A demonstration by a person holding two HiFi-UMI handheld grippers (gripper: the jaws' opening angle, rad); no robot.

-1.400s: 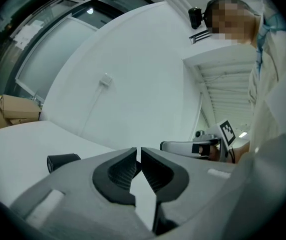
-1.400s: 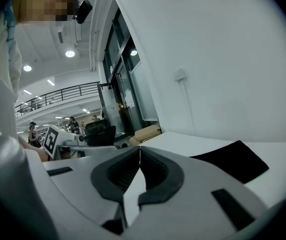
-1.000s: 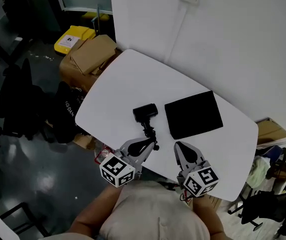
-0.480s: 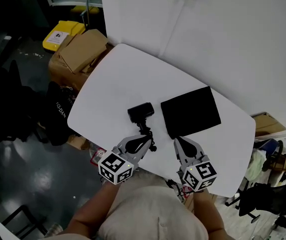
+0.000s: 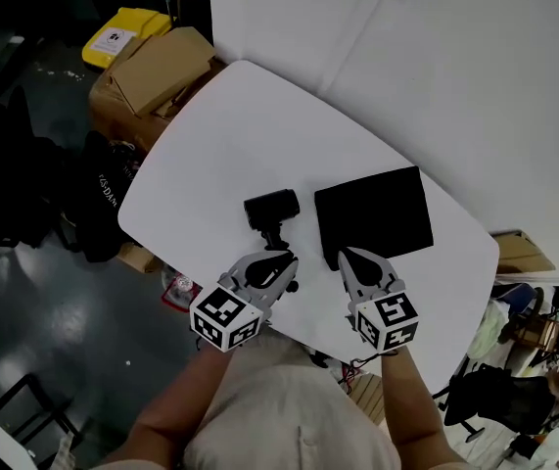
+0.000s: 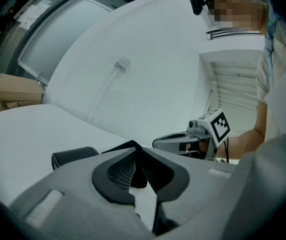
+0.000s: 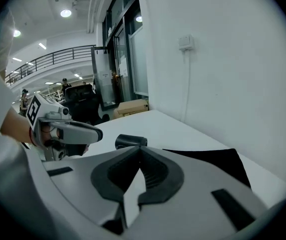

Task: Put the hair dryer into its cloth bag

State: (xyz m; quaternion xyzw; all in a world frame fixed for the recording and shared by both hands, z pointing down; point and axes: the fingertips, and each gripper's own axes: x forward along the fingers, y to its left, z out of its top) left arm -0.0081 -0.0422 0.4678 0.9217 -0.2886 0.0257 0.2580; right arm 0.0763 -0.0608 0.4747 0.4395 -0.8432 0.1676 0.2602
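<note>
Black on white: the hair dryer (image 5: 271, 211) lies on the pale surface (image 5: 222, 140), barrel away from the person, handle pointing back toward the left tongs (image 5: 284, 260); those jaws are pressed together with nothing between them, their tip just at the handle's near end; just right of the dryer, apart from it, lies the flat black cloth bag (image 5: 375, 216); the right tongs (image 5: 347, 256) are likewise closed and empty, tip by the bag's near left corner; cardboard boxes (image 5: 157, 74) sit beyond the surface's far left edge.
</note>
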